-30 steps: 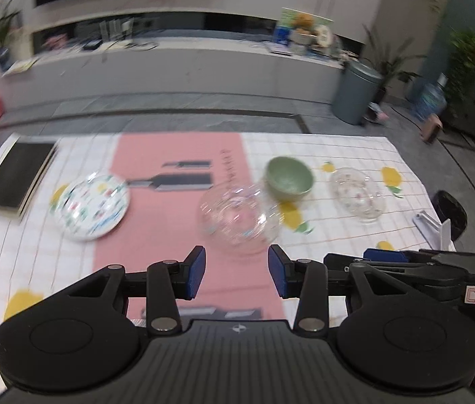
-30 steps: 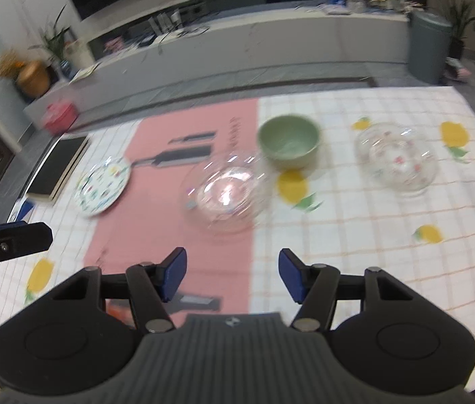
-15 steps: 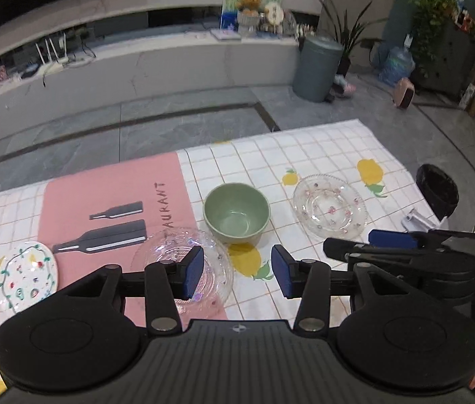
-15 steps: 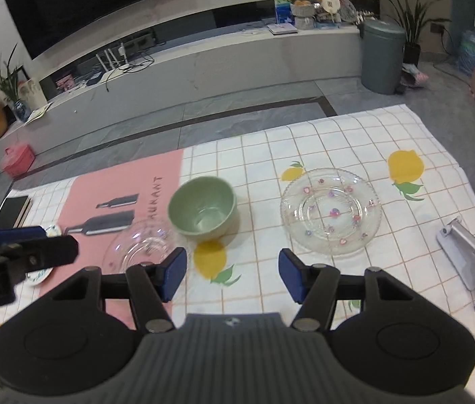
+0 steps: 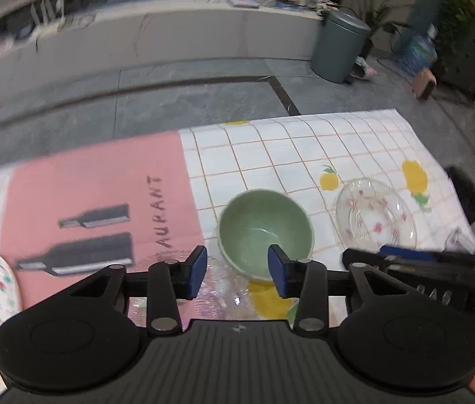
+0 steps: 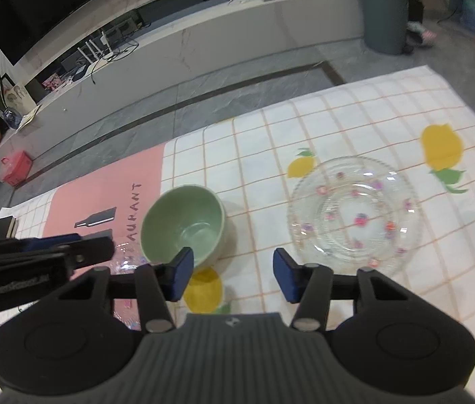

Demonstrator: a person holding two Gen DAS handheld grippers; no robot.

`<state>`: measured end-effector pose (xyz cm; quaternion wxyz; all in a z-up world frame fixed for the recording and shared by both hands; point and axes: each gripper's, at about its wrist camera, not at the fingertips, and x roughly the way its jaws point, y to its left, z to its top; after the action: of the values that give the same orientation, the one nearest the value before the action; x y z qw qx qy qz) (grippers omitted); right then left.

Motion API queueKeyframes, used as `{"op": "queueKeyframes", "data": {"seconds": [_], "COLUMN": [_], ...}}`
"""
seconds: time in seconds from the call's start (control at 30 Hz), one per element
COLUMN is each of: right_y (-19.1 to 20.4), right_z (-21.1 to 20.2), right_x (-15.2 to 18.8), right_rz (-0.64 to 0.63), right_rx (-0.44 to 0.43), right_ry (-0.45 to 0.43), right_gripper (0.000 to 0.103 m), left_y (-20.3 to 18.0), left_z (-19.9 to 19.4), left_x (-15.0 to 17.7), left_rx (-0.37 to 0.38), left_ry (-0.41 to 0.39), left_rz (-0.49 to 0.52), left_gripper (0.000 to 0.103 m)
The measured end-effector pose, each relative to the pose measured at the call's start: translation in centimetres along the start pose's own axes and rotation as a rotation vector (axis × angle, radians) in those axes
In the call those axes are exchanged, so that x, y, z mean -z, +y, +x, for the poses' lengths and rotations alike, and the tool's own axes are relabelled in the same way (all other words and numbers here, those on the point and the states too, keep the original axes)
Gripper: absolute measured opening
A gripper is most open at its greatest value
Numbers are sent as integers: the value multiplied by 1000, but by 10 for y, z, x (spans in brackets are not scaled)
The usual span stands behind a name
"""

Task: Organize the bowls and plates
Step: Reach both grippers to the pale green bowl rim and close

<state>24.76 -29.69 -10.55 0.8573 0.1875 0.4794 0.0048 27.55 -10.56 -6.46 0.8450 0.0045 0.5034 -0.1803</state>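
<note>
1. On the checked tablecloth [image 6: 355, 118]: green bowl [image 6: 183, 224] upright, flowered glass plate [image 6: 355, 215] well right of it.
2. Left gripper [image 5: 237, 271] closing above the bowl's near rim, nothing pinched.
3. Right gripper [image 6: 230, 274] closing too, empty, just short of bowl and plate.

Your two wrist cameras looked steeply down and forward along their fingers, close above the tablecloth [image 5: 304, 148]. The left view sat over the pink mat [image 5: 96, 175]; the right view sat further right, nearer the clear flowered plate [image 6: 355, 215]. Both shared the green bowl [image 5: 264, 229], that plate and the grey bin [image 6: 385, 10].
</note>
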Motion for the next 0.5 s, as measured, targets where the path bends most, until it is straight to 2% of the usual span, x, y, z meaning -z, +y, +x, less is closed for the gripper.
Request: {"op": "queueKeyframes", "data": {"seconds": [0.07, 0.13, 0.2, 0.5], "right_y": [1, 4, 4, 3], "right_z": [12, 23, 34, 60], "right_x": [-3, -6, -8, -14], "right_rz": [6, 1, 5, 43], "right_rx": [-10, 5, 14, -13], "right_ry": [8, 16, 27, 61], "right_gripper": [46, 44, 37, 19], "left_y": [5, 7, 10, 20], "left_z": [9, 19, 28, 59], "left_x": [-3, -6, -7, -9], "left_rx": [26, 9, 2, 0], "left_ry": [11, 18, 22, 54], "left_rz": [-37, -44, -52, -115], "left_gripper": [40, 37, 32, 21]}}
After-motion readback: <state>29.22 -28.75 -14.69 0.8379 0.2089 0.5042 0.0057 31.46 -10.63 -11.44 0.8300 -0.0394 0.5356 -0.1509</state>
